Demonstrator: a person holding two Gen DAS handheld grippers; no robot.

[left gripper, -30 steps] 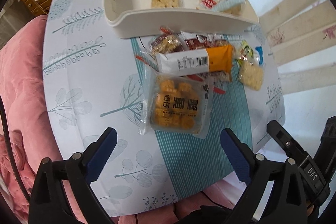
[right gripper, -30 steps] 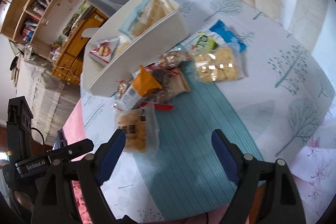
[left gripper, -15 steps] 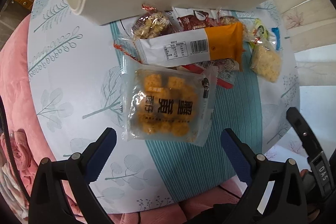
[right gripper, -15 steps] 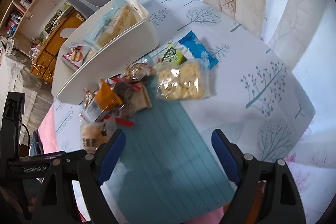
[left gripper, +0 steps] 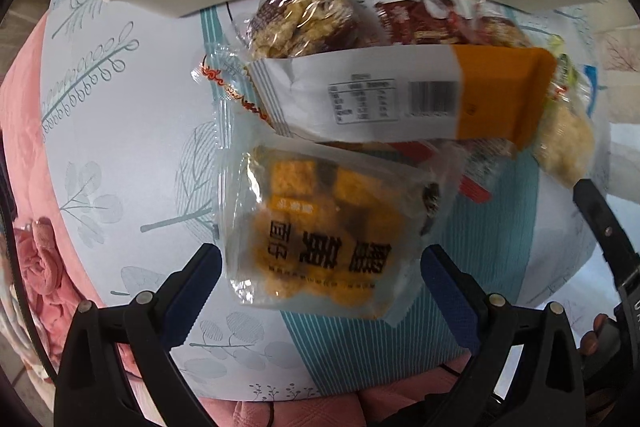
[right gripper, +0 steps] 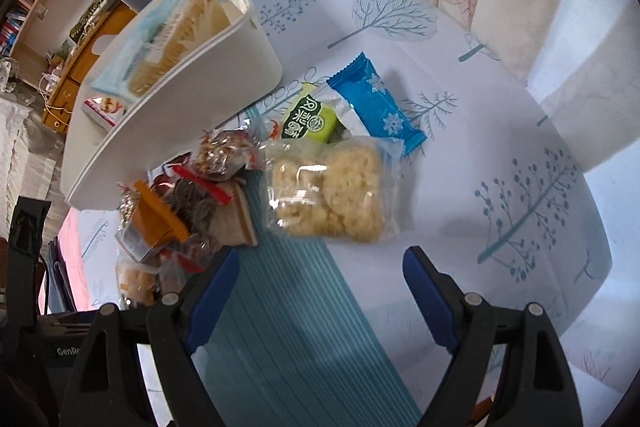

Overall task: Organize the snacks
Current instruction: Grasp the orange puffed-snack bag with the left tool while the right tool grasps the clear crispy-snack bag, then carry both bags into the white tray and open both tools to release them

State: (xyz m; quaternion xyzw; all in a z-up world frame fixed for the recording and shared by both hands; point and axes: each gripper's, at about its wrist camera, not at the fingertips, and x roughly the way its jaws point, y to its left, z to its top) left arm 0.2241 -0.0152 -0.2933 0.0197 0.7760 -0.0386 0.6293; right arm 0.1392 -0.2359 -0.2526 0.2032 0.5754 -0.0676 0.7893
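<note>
Both pairs of jaws apart, empty. Orange cracker pack (left gripper: pixel 320 239) sits between my left gripper (left gripper: pixel 320 291) fingers; pale cracker pack (right gripper: pixel 328 195) just ahead of right gripper (right gripper: pixel 320 291). I'd lower squarely, pinch mid-pack.

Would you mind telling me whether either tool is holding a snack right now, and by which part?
Nothing is held. The left tool stands open around the near end of the orange snack packet, not gripping it; the right tool is open and empty.

Snack packets (left gripper: pixel 320 227) on tree-print table (right gripper: pixel 500 99)
</note>
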